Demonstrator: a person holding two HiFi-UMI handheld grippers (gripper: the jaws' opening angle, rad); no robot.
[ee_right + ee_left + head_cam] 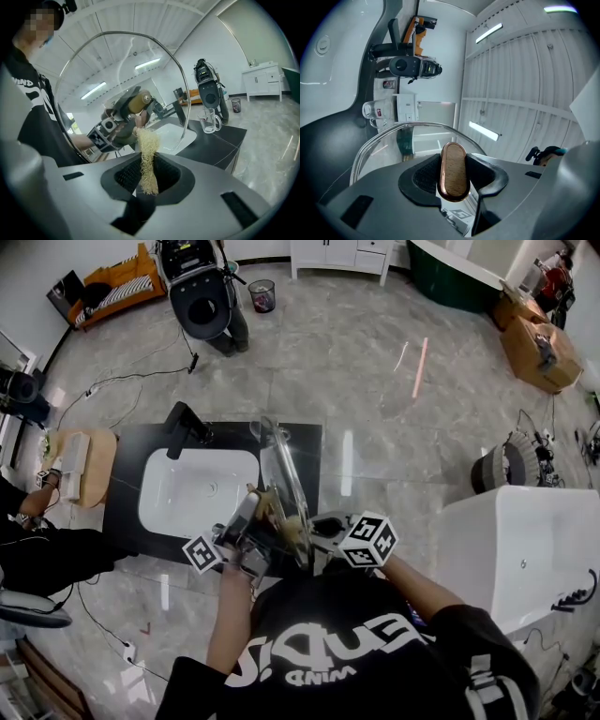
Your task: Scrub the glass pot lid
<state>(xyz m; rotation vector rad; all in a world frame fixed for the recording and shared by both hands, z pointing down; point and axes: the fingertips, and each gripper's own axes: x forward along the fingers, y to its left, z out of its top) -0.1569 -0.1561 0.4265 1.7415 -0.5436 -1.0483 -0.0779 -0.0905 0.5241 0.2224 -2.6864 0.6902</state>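
Clearly the person is working close to the body. The left gripper [453, 174] is clamped on the wooden knob [453, 169] of the glass pot lid [281, 474], its jaws partway apart with the knob wedged between the pads. I'd say that is why the lid stands on edge: the knob serves as a handle and turns the inner face of the glass towards the other hand.

The right gripper [149, 177] pinches a straw-coloured fibre scrubber [148, 154], jaws nearly together on the thin wad. Its free end reaches up to the glass opposite the knob and seems to touch it.

The lid hangs over the near right edge of the white sink [197, 488], probably so drips fall in. Beyond it on the black counter [305, 442] are the tap [185, 427] and a glass mug [209, 121].
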